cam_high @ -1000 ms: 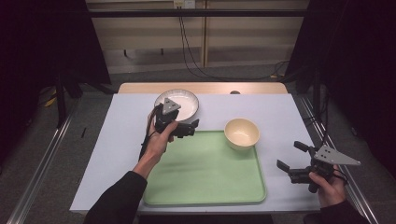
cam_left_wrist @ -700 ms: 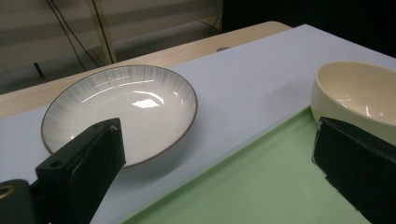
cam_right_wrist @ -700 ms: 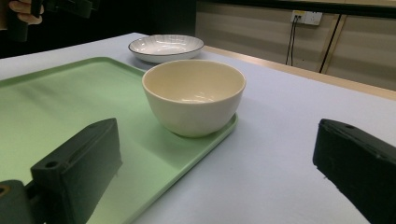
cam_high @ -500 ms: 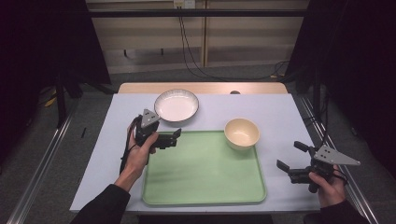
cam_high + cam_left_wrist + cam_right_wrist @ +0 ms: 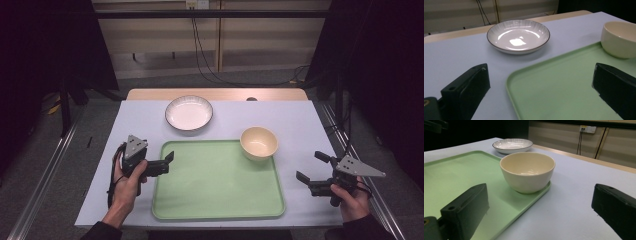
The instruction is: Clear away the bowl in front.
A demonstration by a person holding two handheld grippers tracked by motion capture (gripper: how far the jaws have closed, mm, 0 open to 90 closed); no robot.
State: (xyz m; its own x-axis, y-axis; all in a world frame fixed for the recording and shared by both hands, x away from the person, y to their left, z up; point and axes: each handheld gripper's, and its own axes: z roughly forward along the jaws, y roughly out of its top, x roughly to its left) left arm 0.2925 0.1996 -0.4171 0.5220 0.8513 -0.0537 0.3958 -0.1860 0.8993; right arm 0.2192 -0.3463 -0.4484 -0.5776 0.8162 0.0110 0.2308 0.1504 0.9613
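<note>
So the big light-blue tabletop [image 5: 300,130] has a flat pale-green plastic tray [image 5: 215,185] on it, mostly empty. A shallow white ceramic plate with a dark rim [image 5: 189,113] sits off the tray, just past its far left corner, and a small cream ceramic bowl [image 5: 258,142] is parked on the tray's far right corner.

Left gripper [image 5: 167,161] hangs over the tray's left edge, jaws spread wide with nothing in them. Right gripper [image 5: 310,170] waits off to the tray's right, jaws also wide apart and empty.

Looks to me like the plate's next. I'd go in low, pinch the near rim squarely, and lift it level so it doesn't scrape or tip.
</note>
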